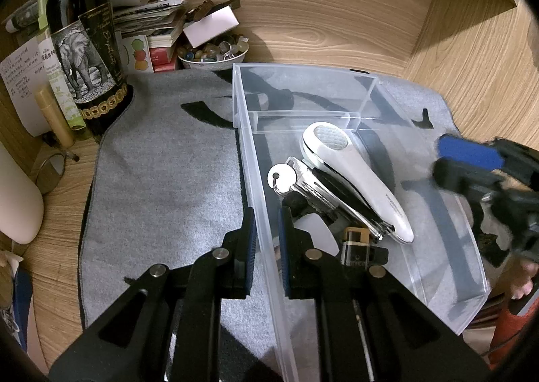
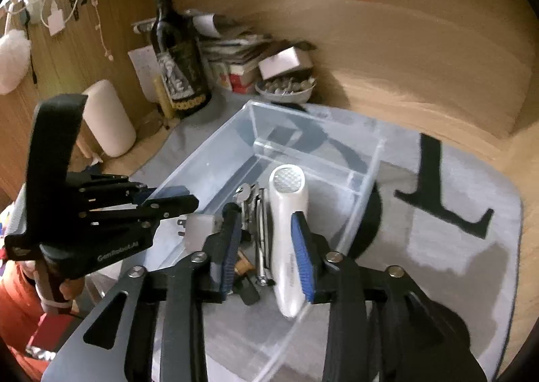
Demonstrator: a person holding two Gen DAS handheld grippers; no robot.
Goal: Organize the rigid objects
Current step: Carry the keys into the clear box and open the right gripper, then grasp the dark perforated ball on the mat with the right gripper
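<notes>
White plastic handheld device (image 2: 286, 240) lies in the clear bin (image 2: 215, 160), long axis running twelve to six between the parted right tongs (image 2: 267, 257), pads not pressing. Left tongs (image 1: 267, 247) stay out: clamped together on the bin's wall at nine o'clock.

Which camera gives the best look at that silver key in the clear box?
The left wrist view. There the key lies sharp and unblocked in the clear box, its round head and ring plain to see beside the white gadget. In the right wrist view the key is small, blurred and partly hidden behind the right gripper.
</notes>
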